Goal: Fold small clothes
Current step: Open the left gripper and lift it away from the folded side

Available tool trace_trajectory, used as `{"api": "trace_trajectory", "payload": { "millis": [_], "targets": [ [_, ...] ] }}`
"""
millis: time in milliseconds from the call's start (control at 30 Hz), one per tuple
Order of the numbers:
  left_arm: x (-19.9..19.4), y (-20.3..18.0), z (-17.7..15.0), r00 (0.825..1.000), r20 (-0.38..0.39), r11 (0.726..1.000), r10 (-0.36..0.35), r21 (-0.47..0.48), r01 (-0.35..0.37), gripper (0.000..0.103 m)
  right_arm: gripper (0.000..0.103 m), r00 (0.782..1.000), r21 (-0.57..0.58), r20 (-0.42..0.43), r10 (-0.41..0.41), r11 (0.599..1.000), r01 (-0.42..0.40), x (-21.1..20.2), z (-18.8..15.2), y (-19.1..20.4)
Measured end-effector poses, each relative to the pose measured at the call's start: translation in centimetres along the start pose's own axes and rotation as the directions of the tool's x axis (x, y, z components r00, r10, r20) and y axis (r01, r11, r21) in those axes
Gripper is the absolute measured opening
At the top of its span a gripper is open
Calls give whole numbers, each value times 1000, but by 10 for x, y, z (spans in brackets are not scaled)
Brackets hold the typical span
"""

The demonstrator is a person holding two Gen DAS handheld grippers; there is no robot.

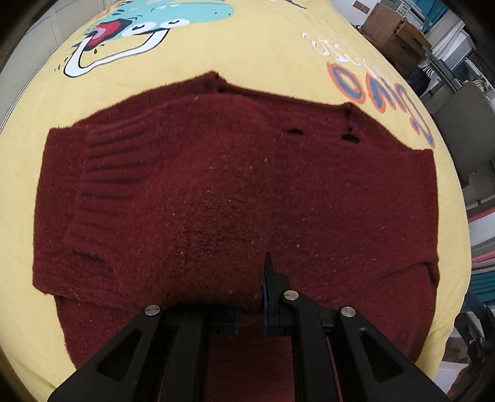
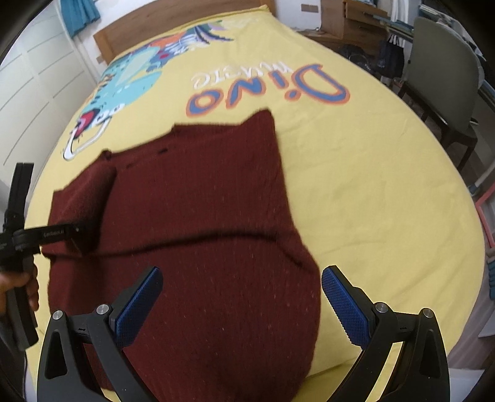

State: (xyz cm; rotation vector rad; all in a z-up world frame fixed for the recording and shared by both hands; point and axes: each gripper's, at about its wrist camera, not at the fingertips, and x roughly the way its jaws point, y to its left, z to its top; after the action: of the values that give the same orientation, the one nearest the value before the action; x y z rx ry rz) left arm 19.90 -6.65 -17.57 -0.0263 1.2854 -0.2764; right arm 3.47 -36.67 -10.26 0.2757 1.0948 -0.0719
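A dark red knitted sweater (image 1: pixel 216 185) lies on the yellow dinosaur bedspread (image 1: pixel 247 62); in the right wrist view the sweater (image 2: pixel 201 216) spreads across the bed's near half, with a fold line across its middle. My left gripper (image 1: pixel 250 297) is shut on a bunched fold of the sweater's cloth, which hides the left finger. It also shows at the left edge of the right wrist view (image 2: pixel 77 238), pinching the sweater's left side. My right gripper (image 2: pixel 241 297) is open and empty, its blue pads (image 2: pixel 343 306) wide apart above the sweater's near part.
The bedspread (image 2: pixel 371 170) is bare to the right of the sweater. A grey chair (image 2: pixel 442 80) and dark bags stand beside the bed at the right. A wooden headboard (image 2: pixel 173 21) and white wardrobe doors (image 2: pixel 40 86) are at the far left.
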Motion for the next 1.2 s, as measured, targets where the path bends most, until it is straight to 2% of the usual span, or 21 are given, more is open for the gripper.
{"api": "trace_trajectory", "payload": {
  "millis": [200,300,367,400,467,500,700,833,1033,1200],
  "targets": [
    [5,-2,0,1000,-11,1000,15,16,-15,12,102,1000,5,-18,7,1000,-6,7,-11,-3],
    [8,-3,1,1000,-14,1000,23,13,-23,26,102,1000,19,-11,12,1000,-12,6,-12,-5],
    [9,-2,2,999,-35,1000,24,7,-23,51,102,1000,23,-4,20,1000,-20,5,-13,-7],
    [10,-3,3,999,-41,1000,24,8,-23,59,102,1000,24,0,20,1000,-20,4,-13,-7],
    [5,-6,4,999,-32,1000,24,14,-23,91,102,1000,22,4,16,1000,-16,3,-12,-9],
    [1,-8,5,1000,-18,1000,20,24,-20,95,102,1000,16,6,13,1000,-13,1,-12,-9],
    [-18,0,7,1000,-6,997,17,75,-16,102,102,1000,-18,18,7,1000,-7,-3,-15,-2],
    [-34,27,-1,999,-9,992,49,116,-48,102,102,1000,-41,2,8,999,-8,0,-18,5],
    [-58,89,-20,997,-21,995,80,63,-79,101,102,1000,-58,-18,11,998,-12,6,-18,14],
    [-50,124,-33,991,-37,991,129,52,-127,101,102,999,-65,-44,18,998,-21,13,-18,22]
  ]
}}
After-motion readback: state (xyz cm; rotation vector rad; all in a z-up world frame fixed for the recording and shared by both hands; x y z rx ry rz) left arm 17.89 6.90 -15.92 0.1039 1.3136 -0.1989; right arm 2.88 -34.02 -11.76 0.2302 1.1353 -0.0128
